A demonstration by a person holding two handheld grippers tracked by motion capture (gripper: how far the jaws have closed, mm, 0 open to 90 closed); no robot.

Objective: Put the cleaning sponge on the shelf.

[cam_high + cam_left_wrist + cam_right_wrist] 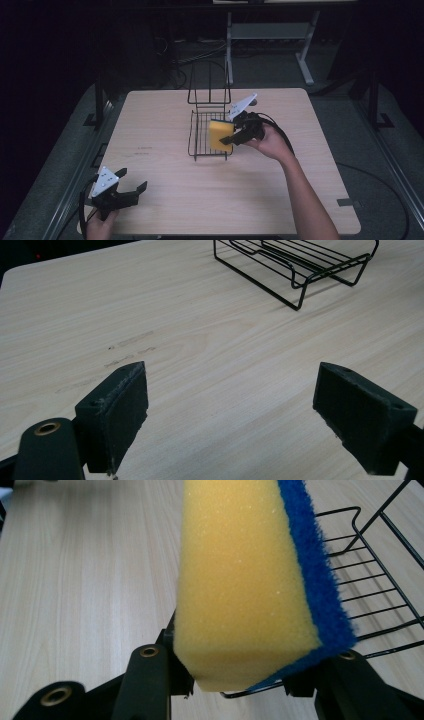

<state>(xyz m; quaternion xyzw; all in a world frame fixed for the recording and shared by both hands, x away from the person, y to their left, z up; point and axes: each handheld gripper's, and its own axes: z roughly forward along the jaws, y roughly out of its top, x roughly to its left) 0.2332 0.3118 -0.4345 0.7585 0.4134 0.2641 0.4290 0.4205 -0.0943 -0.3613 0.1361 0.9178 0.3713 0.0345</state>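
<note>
A: Where is the yellow foam sponge with the blue scouring face (220,135)?

B: Held in the air over the black wire rack (200,131), which stands a little behind the middle of the pale wooden bench (160,150). The right gripper (231,134) has its two black jaws pinching the sponge, one on the yellow side and one on the blue.

A: Does the sponge touch the rack?

B: I cannot tell. In the right gripper view the sponge (250,580) stands on end, blue face turned toward the rack's wires (380,585), with bare bench wood beside its yellow face.

A: And the rack itself?

B: A shallow wire tray with a tall wire loop rising from its far side, toward the bench's far edge.

A: The other hand?

B: The left gripper (131,190) sits at the near left corner of the bench, well apart from the rack. Its jaws are spread wide with nothing between them; in the left gripper view bare wood lies between the pads (117,415), and the rack (300,265) stands farther off.
</note>
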